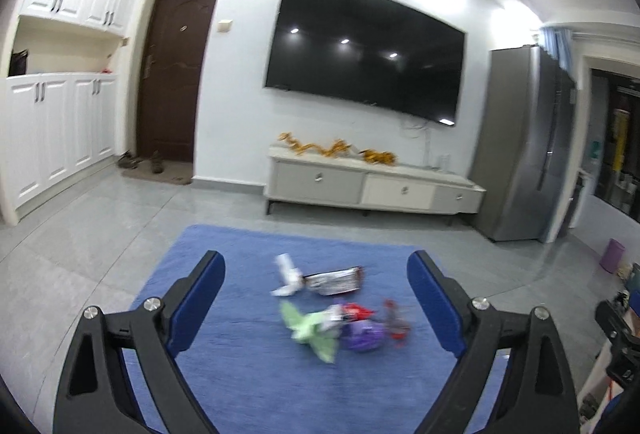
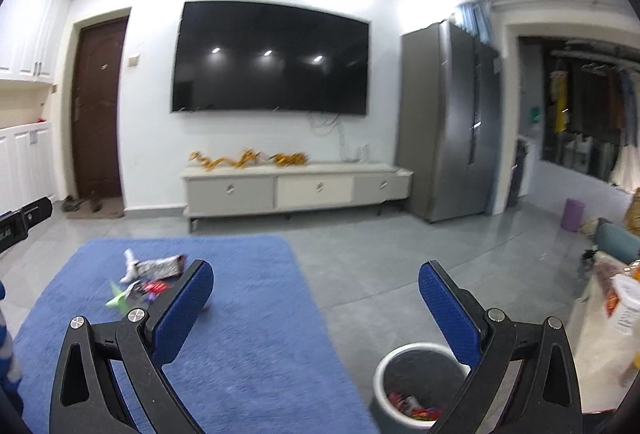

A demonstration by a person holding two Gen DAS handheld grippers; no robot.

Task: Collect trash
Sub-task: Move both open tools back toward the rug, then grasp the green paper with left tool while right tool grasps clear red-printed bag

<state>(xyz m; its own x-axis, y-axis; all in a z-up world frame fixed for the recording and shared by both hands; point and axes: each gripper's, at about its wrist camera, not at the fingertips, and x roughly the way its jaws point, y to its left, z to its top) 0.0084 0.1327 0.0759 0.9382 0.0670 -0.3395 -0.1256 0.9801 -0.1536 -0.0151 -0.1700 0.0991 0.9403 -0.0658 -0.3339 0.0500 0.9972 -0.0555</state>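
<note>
Here wrappers (image 1: 332, 308) lie mid-rug (image 1: 248, 386), bare floor (image 2: 380, 266) beyond its edges.

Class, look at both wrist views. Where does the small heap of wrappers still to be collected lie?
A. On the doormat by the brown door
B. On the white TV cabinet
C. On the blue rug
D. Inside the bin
C: the heap of wrappers lies on the blue rug, ahead of the open left gripper; the bin near the right gripper holds other scraps.
</note>
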